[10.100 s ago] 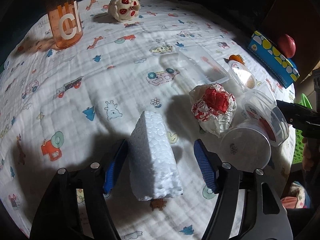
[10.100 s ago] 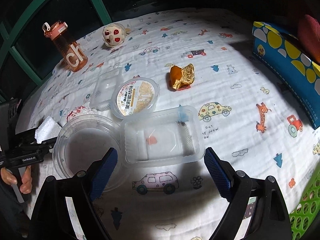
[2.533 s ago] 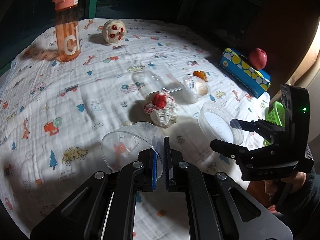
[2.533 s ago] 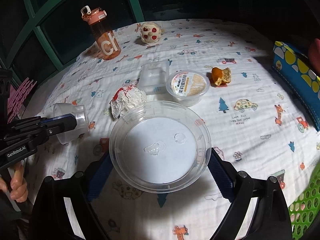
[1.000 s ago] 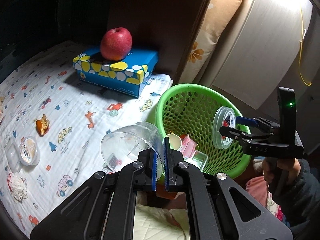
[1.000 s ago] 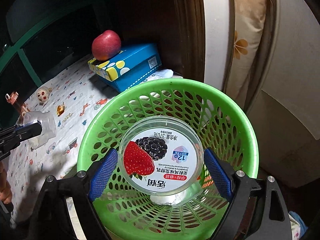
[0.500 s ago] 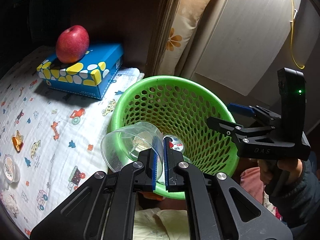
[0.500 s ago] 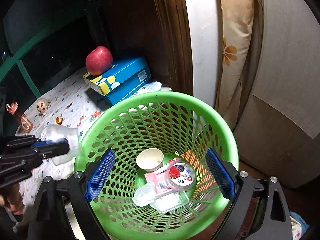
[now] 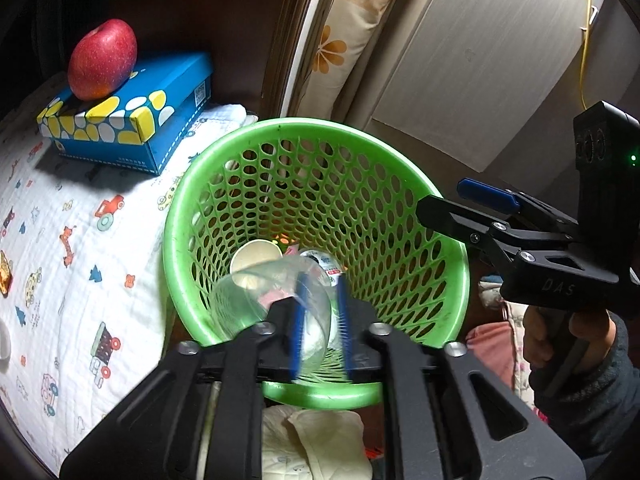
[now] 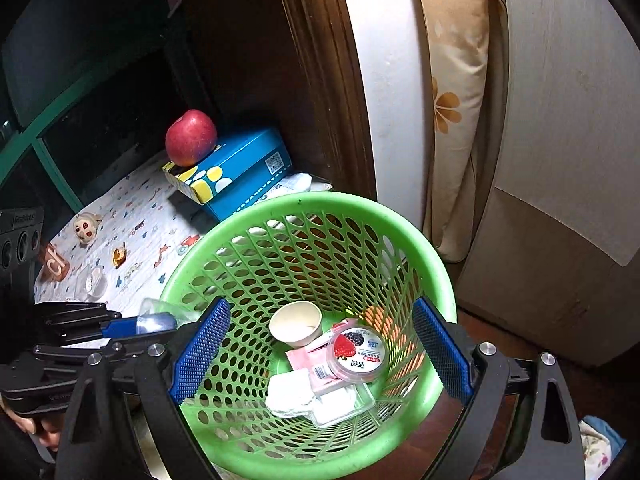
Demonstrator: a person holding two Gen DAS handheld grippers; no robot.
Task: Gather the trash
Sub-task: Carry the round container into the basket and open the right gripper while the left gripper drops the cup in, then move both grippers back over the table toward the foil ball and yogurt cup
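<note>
Over the green basket (image 9: 448,256), the left gripper (image 9: 320,320), jaws just opening, straddles a clear plastic cup (image 9: 260,300); the right gripper (image 10: 320,354) gapes empty.

Green basket (image 9: 448,256): glossy moulded plastic, perforated wall. Clear cup (image 9: 256,300): thin transparent plastic, shiny. Gripper pads (image 10: 200,350): blue, knurled rubbery texture; frames matt black. Bed cover (image 9: 60,260): soft quilted cloth, printed. Blue box (image 9: 132,120): smooth printed cardboard. Apple (image 9: 102,58): waxy sheen.
</note>
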